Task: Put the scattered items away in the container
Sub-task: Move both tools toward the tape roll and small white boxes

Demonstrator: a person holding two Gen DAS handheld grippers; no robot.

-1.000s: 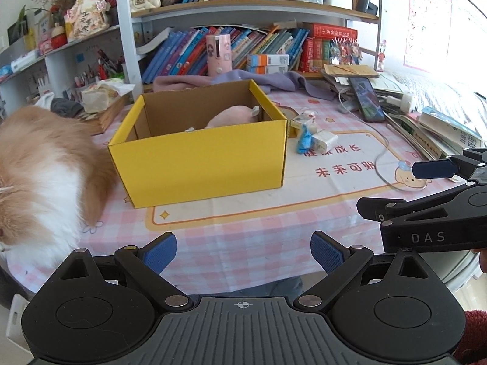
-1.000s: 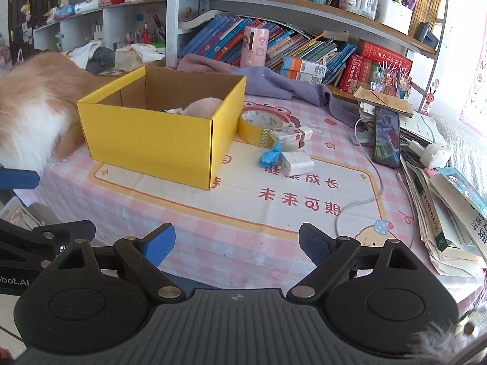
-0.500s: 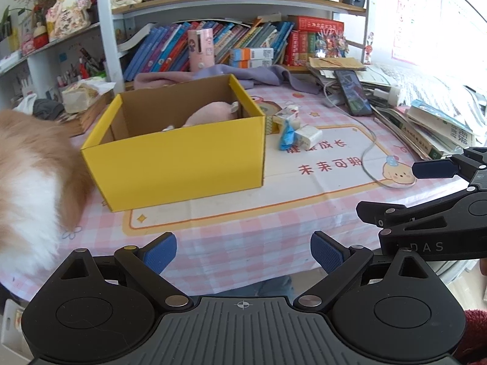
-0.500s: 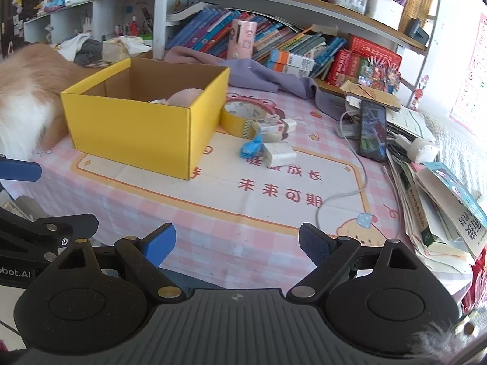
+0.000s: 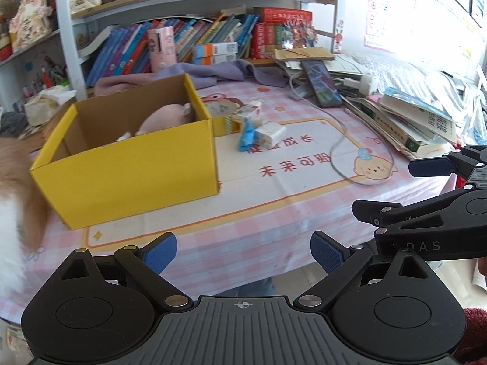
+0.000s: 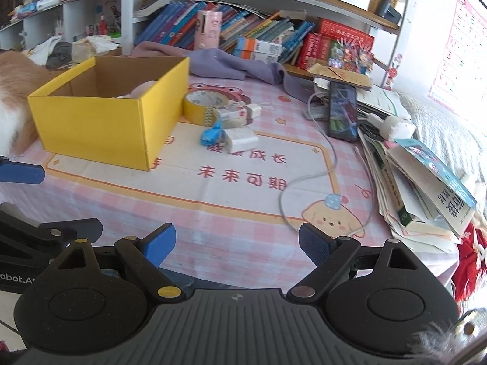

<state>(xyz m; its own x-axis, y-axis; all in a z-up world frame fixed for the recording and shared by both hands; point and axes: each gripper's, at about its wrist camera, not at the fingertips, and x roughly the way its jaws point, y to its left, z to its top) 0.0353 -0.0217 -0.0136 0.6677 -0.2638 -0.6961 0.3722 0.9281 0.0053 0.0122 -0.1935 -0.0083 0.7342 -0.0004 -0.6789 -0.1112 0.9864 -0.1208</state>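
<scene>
Beyond both spread, empty tongs (image 6: 236,245), well apart, small packets (image 6: 240,136) lie beside the yellow box (image 6: 100,121).

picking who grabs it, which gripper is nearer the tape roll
Right, though only slightly. The right gripper faces the tape roll almost straight on; the left gripper sits farther left, facing the box.

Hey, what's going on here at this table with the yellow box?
A person is tidying small items into the yellow cardboard box, holding a tool in each hand. The left tool and right tool are both open and empty, hovering over the near edge of the table. A pink soft item already lies in the box. The tape roll, blue packet and small white boxes lie on the tablecloth beside it.
</scene>
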